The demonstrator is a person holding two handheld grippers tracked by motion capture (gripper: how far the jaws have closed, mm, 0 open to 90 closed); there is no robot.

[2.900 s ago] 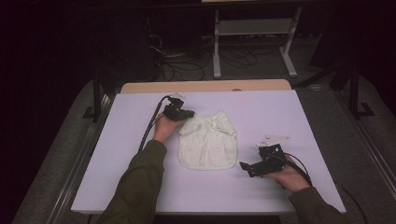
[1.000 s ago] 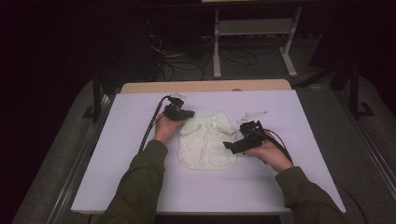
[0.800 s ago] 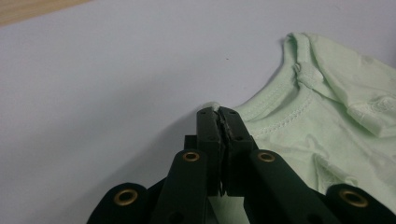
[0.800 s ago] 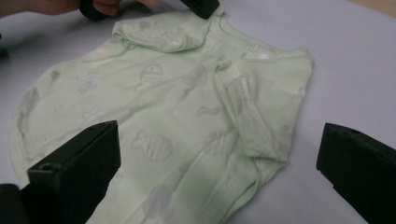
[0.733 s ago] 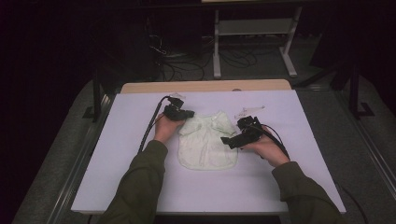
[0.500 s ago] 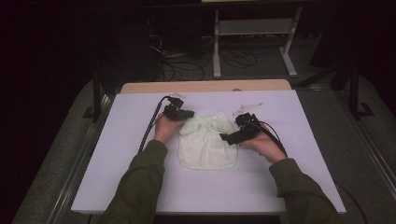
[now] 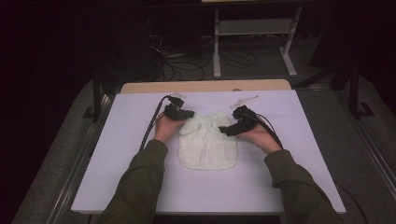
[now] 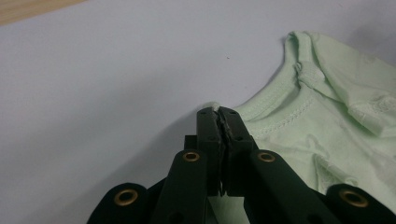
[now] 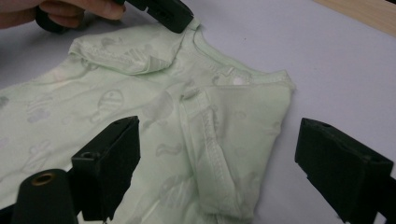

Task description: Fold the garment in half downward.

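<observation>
Garment (image 7: 207,144), pale green, collar toward 12 o'clock: left gripper (image 7: 185,113) clamped on its 11 o'clock shoulder; right gripper (image 7: 227,130), fingers spread and just closing, straddling folded 1 o'clock sleeve.

no readable text, label, brand, number or sign is to be found; only faint printed figures are seen on the pale green garment (image 9: 140,121).

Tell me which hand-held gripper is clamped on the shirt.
The left hand-held gripper: its jaws pinch the pale green shirt at its shoulder edge. The right hand-held gripper stands open.
</observation>
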